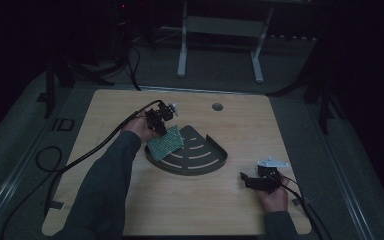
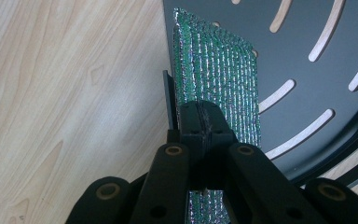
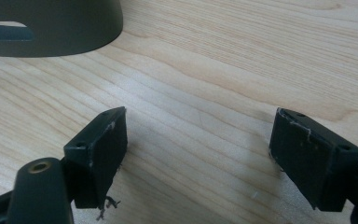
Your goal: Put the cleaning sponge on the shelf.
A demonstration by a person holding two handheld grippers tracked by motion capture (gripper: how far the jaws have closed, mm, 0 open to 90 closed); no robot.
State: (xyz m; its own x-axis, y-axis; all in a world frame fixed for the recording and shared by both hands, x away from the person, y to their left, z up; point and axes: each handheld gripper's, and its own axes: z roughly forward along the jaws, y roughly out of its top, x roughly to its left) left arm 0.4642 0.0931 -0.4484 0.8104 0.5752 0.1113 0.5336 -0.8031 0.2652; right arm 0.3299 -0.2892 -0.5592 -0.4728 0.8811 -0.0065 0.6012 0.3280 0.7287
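No writing or brand mark can be read on anything here. The left claw [image 1: 166,126] is pinched tight on a green, glittery woven scouring pad [image 1: 165,141], held on edge over the left corner of a dark grey, fan-shaped slotted metal rack [image 1: 202,161] that lies mid-desk. In the left gripper view the pad [image 2: 219,79] stands just inside the rack's [image 2: 307,88] straight edge. The right claw [image 1: 250,179] rests low on the pale wooden desk [image 1: 240,122] near the right, its jaws spread wide with nothing between them, well apart from the rack. A round grommet hole [image 1: 217,106] sits at the desk's far side.
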